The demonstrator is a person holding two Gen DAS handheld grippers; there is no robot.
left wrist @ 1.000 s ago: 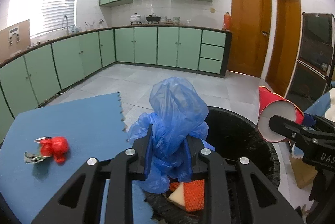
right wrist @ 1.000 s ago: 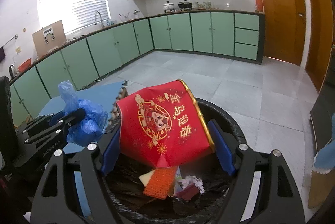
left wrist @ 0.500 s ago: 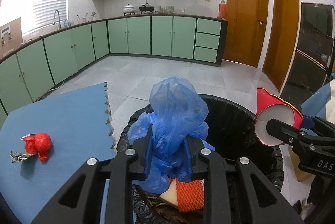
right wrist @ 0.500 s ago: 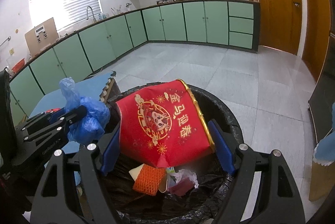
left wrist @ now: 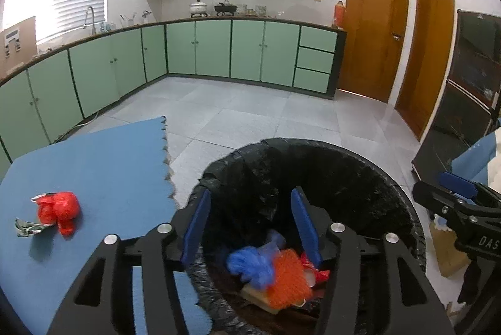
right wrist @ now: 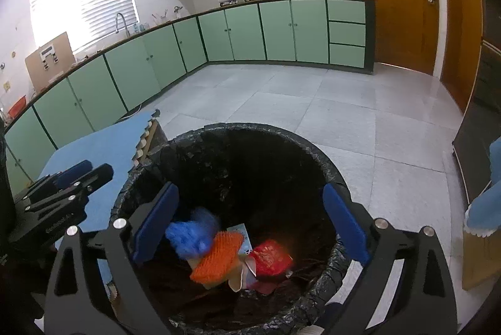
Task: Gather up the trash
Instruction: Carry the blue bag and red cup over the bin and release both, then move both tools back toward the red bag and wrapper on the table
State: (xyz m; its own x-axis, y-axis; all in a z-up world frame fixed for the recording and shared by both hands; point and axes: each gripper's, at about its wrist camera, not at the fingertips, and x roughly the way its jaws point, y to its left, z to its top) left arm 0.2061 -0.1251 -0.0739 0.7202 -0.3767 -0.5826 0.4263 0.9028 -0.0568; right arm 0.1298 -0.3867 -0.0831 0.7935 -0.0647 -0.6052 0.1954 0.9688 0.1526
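Note:
Both grippers hang over the black-lined trash bin (left wrist: 388,175) (right wrist: 316,150). My left gripper (left wrist: 250,225) has its jaws opening with nothing between them. My right gripper (right wrist: 250,220) is also opening wide and holds nothing. Down in the bin lie the crumpled blue plastic bag (left wrist: 250,264) (right wrist: 191,233), an orange mesh piece (left wrist: 289,280) (right wrist: 219,256) and the red paper cup (right wrist: 271,256). On the blue mat (left wrist: 103,166) a red wad of plastic (left wrist: 59,209) rests beside a crumpled grey wrapper (left wrist: 29,227), left of the bin.
The bin stands at the mat's zigzag right edge (left wrist: 169,166) on a grey tiled floor (left wrist: 256,112). Green kitchen cabinets (left wrist: 219,50) line the far walls. A dark cabinet (left wrist: 463,90) and brown doors (left wrist: 372,37) are on the right.
Both grippers opened. The blue bag dropped out of the left one and the red cup out of the right one; both now lie inside the bin.

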